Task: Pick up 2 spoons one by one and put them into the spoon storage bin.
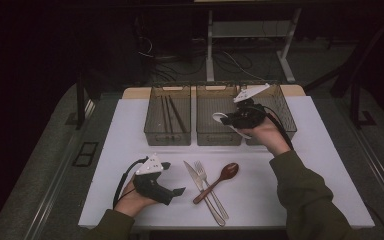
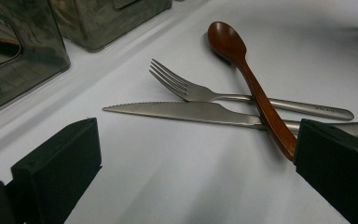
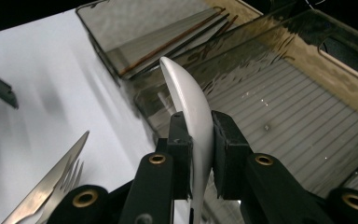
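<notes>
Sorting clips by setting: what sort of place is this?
Likely a lab or workshop recording station, not a kitchen: a white table with sorting bins, handheld grippers such as the left gripper, and cables on the floor behind.

Three mesh bins (image 1: 168, 116) stood in a row along the far edge of the white board (image 1: 300, 200). Near its front edge lay one knife (image 1: 196, 180), one fork (image 1: 211, 192) and one wooden spoon (image 1: 219, 181). One white spoon (image 1: 228, 122) was counted, and two grippers (image 1: 179, 191).

Dark room around me; grey floor (image 1: 40, 165) dim; white metal desk legs (image 1: 210, 45) beyond my white rectangular tabletop (image 1: 290, 200); tangled black cables (image 1: 180, 65) underneath.
</notes>
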A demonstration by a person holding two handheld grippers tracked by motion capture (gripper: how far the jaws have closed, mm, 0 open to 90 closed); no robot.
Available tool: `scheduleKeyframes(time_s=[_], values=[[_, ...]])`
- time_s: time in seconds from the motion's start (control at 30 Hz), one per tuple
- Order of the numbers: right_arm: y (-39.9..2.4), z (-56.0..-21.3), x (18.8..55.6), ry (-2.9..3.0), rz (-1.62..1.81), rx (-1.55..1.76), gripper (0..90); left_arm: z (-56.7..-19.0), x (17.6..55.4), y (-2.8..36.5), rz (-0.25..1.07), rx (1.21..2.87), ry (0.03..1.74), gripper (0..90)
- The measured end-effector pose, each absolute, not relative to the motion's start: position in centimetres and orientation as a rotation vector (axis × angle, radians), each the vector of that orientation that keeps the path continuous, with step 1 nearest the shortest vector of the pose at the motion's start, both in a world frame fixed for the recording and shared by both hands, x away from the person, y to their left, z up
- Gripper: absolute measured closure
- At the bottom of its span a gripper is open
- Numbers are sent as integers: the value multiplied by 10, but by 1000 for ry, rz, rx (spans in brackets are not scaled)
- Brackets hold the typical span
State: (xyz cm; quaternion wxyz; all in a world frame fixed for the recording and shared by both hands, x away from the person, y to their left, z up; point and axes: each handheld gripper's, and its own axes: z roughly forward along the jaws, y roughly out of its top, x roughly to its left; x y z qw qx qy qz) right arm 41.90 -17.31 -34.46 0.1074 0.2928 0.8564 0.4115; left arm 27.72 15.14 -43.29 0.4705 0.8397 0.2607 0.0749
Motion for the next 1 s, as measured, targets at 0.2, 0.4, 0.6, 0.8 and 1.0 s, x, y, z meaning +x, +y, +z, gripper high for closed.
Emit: scheduleKeyframes(time_s=[0.2, 0.4, 0.6, 0.8, 1.0], values=[[-162, -342, 438, 2514, 1201, 877, 780, -433, 277, 151, 183, 2053, 634, 0], [-152, -346, 458, 2517, 1173, 907, 780, -433, 277, 151, 183, 2051, 631, 0], [-143, -359, 470, 2554, 1129, 935, 778, -432, 277, 152, 185, 2060, 625, 0], [-140, -369, 473, 2577, 1120, 972, 647, -433, 277, 151, 180, 2051, 626, 0], [-143, -364, 468, 2550, 1168, 967, 539, -433, 277, 151, 179, 2054, 625, 0]])
